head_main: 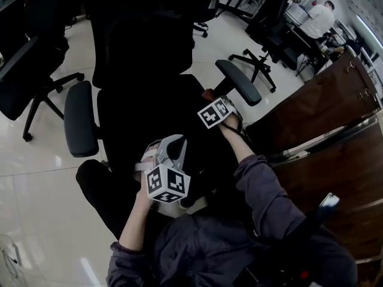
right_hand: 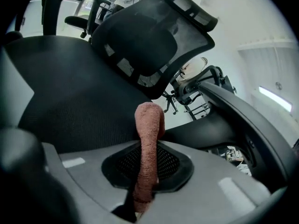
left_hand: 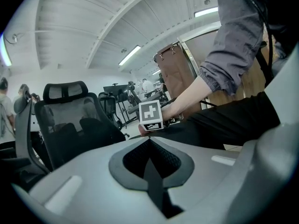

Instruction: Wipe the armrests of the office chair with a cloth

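The black office chair (head_main: 149, 70) stands in front of me, its left armrest (head_main: 81, 118) and right armrest (head_main: 238, 81) both bare. My right gripper (head_main: 210, 101) hovers over the seat just inside the right armrest, shut on a reddish-brown cloth (head_main: 207, 94). In the right gripper view the cloth (right_hand: 148, 143) sticks up out of the jaws in a rolled strip, with the right armrest (right_hand: 243, 113) curving past on the right and the mesh backrest (right_hand: 149, 41) behind. My left gripper (head_main: 170, 145) is held low near my lap, shut and empty (left_hand: 152, 169).
Other black office chairs stand at the left (head_main: 30, 70) and back right (head_main: 263, 46). A brown wooden cabinet (head_main: 323, 112) runs close along the right side. A person (head_main: 317, 17) sits at desks in the far right corner. Glossy white floor (head_main: 48, 202) surrounds the chair.
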A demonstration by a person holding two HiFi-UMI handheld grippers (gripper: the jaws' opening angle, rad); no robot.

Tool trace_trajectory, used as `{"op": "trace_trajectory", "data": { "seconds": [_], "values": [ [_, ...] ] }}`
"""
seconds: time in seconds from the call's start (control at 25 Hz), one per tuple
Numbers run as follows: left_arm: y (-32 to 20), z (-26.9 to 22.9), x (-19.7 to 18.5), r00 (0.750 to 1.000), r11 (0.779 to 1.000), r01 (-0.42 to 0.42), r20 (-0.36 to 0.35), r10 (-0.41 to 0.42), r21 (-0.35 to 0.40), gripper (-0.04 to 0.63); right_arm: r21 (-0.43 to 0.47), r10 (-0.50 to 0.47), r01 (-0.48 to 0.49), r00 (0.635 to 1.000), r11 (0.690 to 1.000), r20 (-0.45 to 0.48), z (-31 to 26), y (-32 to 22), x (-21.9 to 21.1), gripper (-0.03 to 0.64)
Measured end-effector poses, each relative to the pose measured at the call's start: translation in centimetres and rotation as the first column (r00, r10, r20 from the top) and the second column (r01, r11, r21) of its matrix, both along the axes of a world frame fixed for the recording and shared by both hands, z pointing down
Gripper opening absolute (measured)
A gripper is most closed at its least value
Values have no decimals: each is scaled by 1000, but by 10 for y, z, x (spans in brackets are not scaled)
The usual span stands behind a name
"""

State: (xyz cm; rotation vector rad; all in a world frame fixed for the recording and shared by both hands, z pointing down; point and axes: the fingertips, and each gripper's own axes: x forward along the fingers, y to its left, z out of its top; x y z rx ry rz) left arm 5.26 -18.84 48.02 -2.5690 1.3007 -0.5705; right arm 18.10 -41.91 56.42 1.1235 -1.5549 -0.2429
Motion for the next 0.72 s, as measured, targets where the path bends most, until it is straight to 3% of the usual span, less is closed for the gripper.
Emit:
{"op": "trace_trajectory", "data": {
  "seconds": [0.4, 0.6, 0.72],
  "values": [
    [1, 12, 1, 999, 999, -5, 39, 7, -33, 17, 163, -62, 46, 994, 986, 95, -81, 14, -15, 49],
    [6, 9, -7, 997, 999, -3, 71, 6, -38, 17, 160, -91, 81, 994, 984, 62, -78, 19, -17, 49],
    [6, 6, -16, 995, 999, 15, 95, -12, -35, 17, 135, -99, 86, 991, 987, 89, -68, 20, -17, 49]
  ]
}}
